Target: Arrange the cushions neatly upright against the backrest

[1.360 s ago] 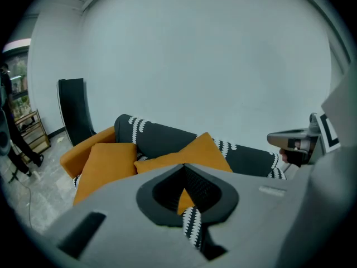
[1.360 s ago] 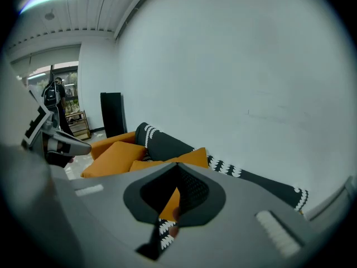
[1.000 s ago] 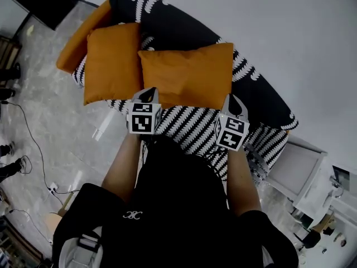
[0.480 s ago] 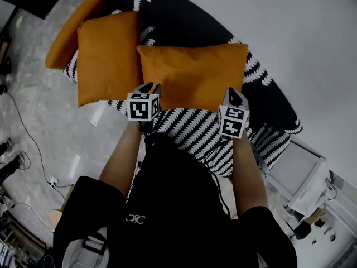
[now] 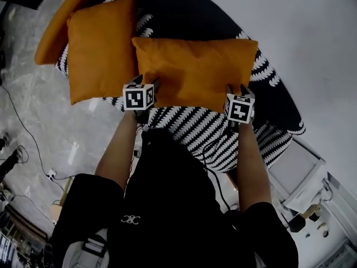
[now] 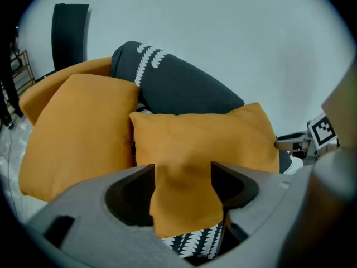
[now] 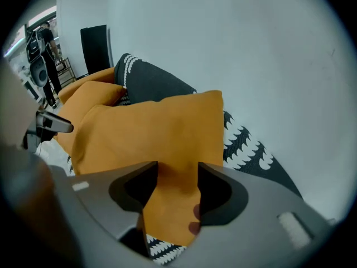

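Just spread left claw (image 6: pixel 183 177) and right claw (image 7: pixel 177 177) apart, front orange cushion (image 5: pixel 195 71) corners loose between. Probably left upright against backrest (image 5: pixel 187 18).

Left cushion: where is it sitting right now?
Head view, upper left: the left cushion stands at the end of the sofa, between the orange armrest and the other cushion.
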Demonstrator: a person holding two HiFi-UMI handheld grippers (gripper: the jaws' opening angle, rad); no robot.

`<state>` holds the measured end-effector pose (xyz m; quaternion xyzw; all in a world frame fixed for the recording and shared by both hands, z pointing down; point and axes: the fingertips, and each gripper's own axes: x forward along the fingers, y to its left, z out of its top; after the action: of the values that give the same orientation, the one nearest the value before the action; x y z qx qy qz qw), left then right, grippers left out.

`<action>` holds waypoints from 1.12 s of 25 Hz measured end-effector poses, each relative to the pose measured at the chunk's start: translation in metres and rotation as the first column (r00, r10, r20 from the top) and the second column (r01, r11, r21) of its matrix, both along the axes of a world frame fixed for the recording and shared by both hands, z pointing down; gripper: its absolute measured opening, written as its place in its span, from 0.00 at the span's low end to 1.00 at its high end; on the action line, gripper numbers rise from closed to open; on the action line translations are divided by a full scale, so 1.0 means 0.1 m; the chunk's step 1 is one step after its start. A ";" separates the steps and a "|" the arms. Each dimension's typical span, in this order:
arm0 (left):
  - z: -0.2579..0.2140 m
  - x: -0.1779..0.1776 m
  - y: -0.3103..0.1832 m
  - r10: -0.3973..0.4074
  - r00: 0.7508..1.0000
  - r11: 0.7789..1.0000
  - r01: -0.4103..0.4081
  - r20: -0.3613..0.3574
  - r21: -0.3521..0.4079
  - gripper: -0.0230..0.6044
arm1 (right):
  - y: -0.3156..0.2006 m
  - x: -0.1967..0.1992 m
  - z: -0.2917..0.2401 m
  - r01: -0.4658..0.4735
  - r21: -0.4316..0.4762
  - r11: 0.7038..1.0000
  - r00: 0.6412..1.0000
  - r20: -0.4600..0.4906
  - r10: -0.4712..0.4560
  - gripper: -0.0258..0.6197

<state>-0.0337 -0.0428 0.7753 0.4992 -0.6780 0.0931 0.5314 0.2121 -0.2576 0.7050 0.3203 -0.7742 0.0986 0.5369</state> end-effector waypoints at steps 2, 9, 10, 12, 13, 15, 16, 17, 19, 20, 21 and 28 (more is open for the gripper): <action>0.13 0.00 -0.02 0.003 1.000 1.000 -0.003 -0.014 -0.006 0.60 | -0.08 0.04 0.09 -0.016 -0.023 1.000 1.000 -0.008 0.016 0.45; 0.40 0.06 -0.18 0.018 0.997 1.000 -0.019 -0.074 -0.015 0.66 | -0.19 0.07 0.28 -0.015 -0.069 0.998 1.000 -0.015 0.014 0.51; 0.42 0.07 -0.20 0.019 0.997 1.000 -0.021 -0.071 -0.019 0.66 | -0.19 0.06 0.30 -0.011 -0.076 0.997 1.000 -0.011 0.010 0.51; 0.45 0.07 -0.24 0.021 0.998 0.999 -0.023 -0.064 -0.026 0.65 | -0.20 0.05 0.35 -0.003 -0.089 0.996 1.000 -0.009 0.002 0.50; 0.45 0.07 -0.25 0.023 0.998 0.999 -0.025 -0.061 -0.031 0.64 | -0.21 0.04 0.37 0.002 -0.095 0.995 1.000 -0.011 -0.003 0.50; 0.48 0.10 -0.26 0.035 0.998 0.998 -0.037 -0.060 -0.041 0.62 | -0.20 0.04 0.42 0.011 -0.105 0.994 1.000 -0.019 -0.014 0.48; 0.49 0.13 -0.27 0.046 0.997 0.998 -0.048 -0.065 -0.040 0.60 | -0.20 0.03 0.45 0.016 -0.110 0.994 1.000 -0.025 -0.018 0.45; 0.50 0.15 -0.29 0.059 0.996 0.998 -0.061 -0.071 -0.034 0.57 | -0.18 0.02 0.46 0.018 -0.113 0.993 0.999 -0.028 -0.022 0.42; 0.51 0.19 -0.32 0.085 0.993 0.996 -0.087 -0.078 -0.027 0.52 | -0.16 0.00 0.49 0.017 -0.114 0.993 0.999 -0.029 -0.020 0.37; 0.51 0.20 -0.34 0.096 0.993 0.995 -0.098 -0.075 -0.029 0.48 | -0.15 0.00 0.50 0.013 -0.112 0.994 0.999 -0.028 -0.016 0.33; 0.50 0.19 -0.35 0.105 0.992 0.994 -0.107 -0.069 -0.034 0.41 | -0.13 -0.01 0.51 0.011 -0.105 0.994 0.999 -0.029 -0.014 0.28; 0.22 0.20 -0.20 0.116 0.992 0.993 -0.118 -0.045 -0.030 0.09 | -0.04 0.04 0.21 0.027 -0.019 0.999 0.999 -0.043 -0.028 0.08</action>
<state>-0.0139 -0.0630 0.7971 0.5314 -0.6345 0.1243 0.5474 0.2164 -0.2618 0.7259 0.3065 -0.7657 0.0913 0.5580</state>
